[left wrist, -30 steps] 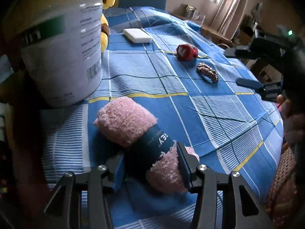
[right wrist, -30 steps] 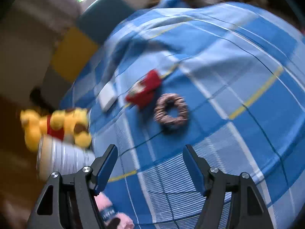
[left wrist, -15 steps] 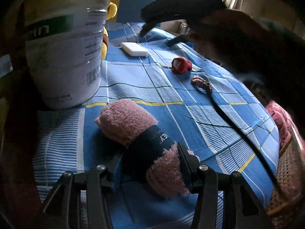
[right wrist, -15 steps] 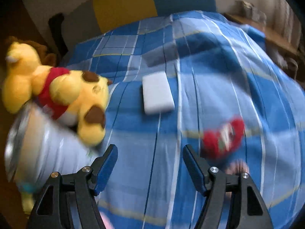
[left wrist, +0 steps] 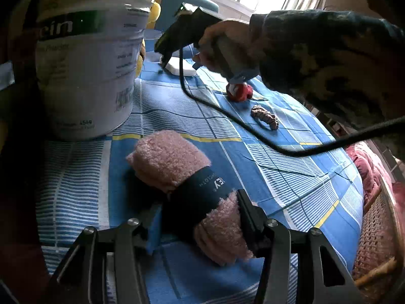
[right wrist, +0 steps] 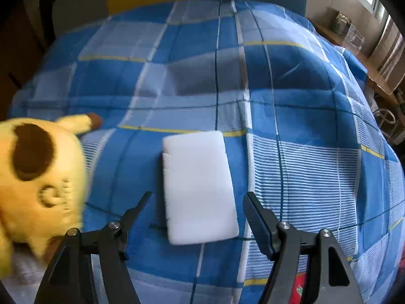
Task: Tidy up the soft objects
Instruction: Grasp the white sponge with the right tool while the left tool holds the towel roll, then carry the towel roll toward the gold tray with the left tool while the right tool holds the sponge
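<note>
Left wrist view, left to right: we see a big white tub [left wrist: 86, 71] standing on the blue plaid bedspread [left wrist: 291, 177] at far left. Just in front of it lies the rolled pink towel [left wrist: 174, 167] with its dark paper band [left wrist: 200, 192]. Our left tool [left wrist: 200, 217] has the near end of the roll between its fingers, both pads pressing the fluffy sides, jaws partly apart around it. Roll rests on the bedspread, tilted away toward the tub.

Past the tub, a bit of yellow plush [left wrist: 154, 12] shows. Centre top, our right hand [left wrist: 227, 48] in a dark patterned sleeve [left wrist: 329, 50] holds the right tool [left wrist: 167, 55] tip-down over the white sponge [left wrist: 181, 68]. A black cable [left wrist: 227, 116] trails from it across the bedspread. Right of that: a small red soft toy [left wrist: 240, 92], then a brownish scrunchie [left wrist: 264, 116], apart from each other.

Right wrist view, left to right: yellow plush dog [right wrist: 38, 177] at left edge, blurred. White sponge [right wrist: 198, 187] lies flat on the bedspread [right wrist: 316, 172], in line with the gap of the right tool [right wrist: 197, 202]. Jaws stand wide, nothing gripped, pads clear of the sponge. Red scrap [right wrist: 301, 288] shows at the bottom edge.
</note>
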The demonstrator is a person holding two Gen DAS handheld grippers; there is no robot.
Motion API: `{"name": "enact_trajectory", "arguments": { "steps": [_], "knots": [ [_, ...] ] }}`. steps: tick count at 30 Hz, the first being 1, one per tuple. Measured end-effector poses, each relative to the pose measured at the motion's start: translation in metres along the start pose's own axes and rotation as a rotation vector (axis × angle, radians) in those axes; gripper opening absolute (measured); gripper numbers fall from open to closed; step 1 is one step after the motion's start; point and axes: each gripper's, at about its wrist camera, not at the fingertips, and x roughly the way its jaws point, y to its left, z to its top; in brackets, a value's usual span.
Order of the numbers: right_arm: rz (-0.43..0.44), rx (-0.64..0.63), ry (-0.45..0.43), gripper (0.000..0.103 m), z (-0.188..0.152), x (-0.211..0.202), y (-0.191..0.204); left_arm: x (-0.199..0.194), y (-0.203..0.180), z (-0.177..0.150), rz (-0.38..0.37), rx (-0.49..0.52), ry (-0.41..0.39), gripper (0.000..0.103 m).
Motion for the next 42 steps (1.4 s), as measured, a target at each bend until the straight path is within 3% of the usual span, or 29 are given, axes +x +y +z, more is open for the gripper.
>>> {"name": "enact_trajectory", "arguments": {
  "steps": [1, 3, 6, 9, 14, 20, 22, 28, 37, 42],
  "knots": [
    [0.006, -0.004, 0.009, 0.071, -0.002, 0.004, 0.001, 0.0, 0.0, 0.0, 0.001, 0.001, 0.0, 0.055],
    [0.004, -0.011, 0.018, 0.054, -0.007, 0.007, 0.002, -0.001, 0.001, -0.001, 0.0, 0.002, -0.002, 0.055],
    [0.055, -0.015, -0.001, 0.054, -0.023, -0.012, -0.002, -0.001, 0.0, 0.0, 0.0, 0.002, -0.003, 0.055],
    [0.048, -0.062, 0.002, 0.054, -0.05, -0.036, -0.003, -0.002, 0.001, -0.001, 0.005, 0.007, -0.005, 0.055],
    [0.103, -0.09, 0.086, 0.055, -0.129, -0.077, -0.016, -0.003, -0.001, -0.002, 0.01, 0.012, -0.006, 0.055],
    [0.068, -0.063, 0.191, 0.055, -0.209, -0.082, -0.033, -0.002, -0.002, -0.002, 0.014, 0.014, -0.003, 0.055],
    [0.08, -0.037, 0.159, 0.055, -0.224, -0.083, -0.04, -0.003, -0.002, -0.002, 0.019, 0.018, -0.002, 0.055],
    [0.058, -0.02, 0.082, 0.057, -0.236, -0.084, -0.039, -0.001, -0.009, -0.001, 0.051, 0.042, 0.0, 0.055],
    [0.075, -0.029, 0.06, 0.06, -0.246, -0.083, -0.038, -0.002, -0.013, 0.0, 0.101, 0.078, 0.022, 0.055],
    [0.083, -0.034, 0.055, 0.061, -0.249, -0.082, -0.035, -0.006, -0.023, 0.003, 0.145, 0.108, 0.035, 0.049]
  ]
}}
